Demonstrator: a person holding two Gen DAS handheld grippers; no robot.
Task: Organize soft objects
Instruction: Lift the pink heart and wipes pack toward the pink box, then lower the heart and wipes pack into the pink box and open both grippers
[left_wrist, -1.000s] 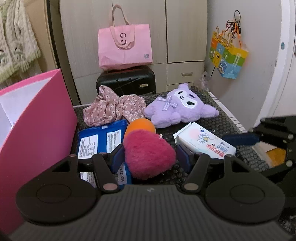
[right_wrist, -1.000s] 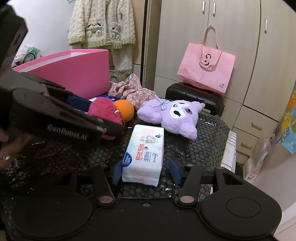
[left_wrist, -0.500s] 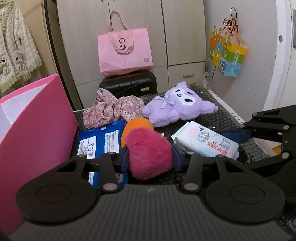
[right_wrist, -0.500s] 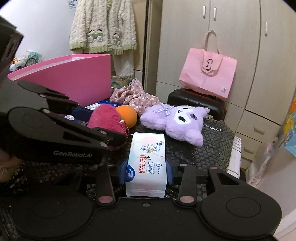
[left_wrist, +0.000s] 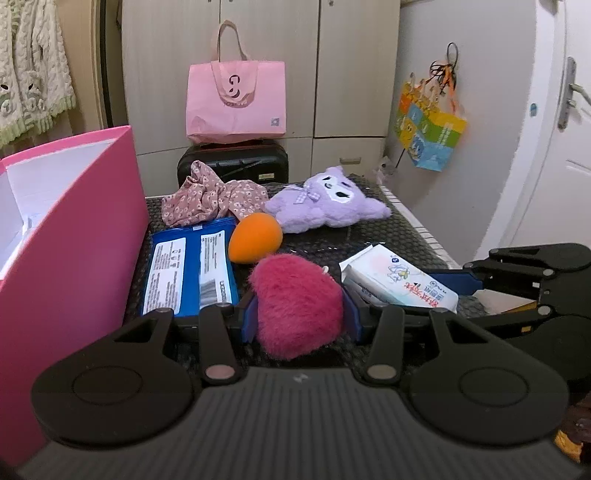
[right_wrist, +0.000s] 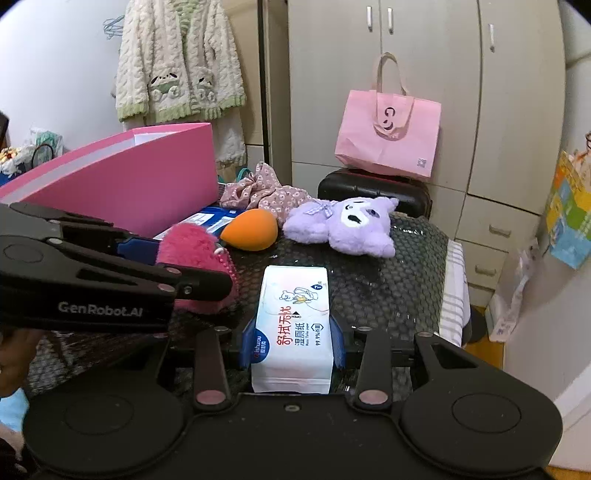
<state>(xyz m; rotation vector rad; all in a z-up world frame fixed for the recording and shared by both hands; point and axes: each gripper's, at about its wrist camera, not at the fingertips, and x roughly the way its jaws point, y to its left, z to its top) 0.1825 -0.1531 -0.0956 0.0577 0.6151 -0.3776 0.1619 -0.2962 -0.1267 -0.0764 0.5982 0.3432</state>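
Because the magenta fluffy plush (left_wrist: 299, 306) at lower centre of the left wrist view is light and squashy, the left gripper (left_wrist: 298, 314), just closed on its flanks, should keep it without much squeeze. At lower centre of the right wrist view, the right gripper (right_wrist: 293, 341) has just clamped the wet-wipes pack (right_wrist: 293, 325), a slick, yielding pouch, by its long sides. The pink box (left_wrist: 70, 229) stands at left, the likely destination.
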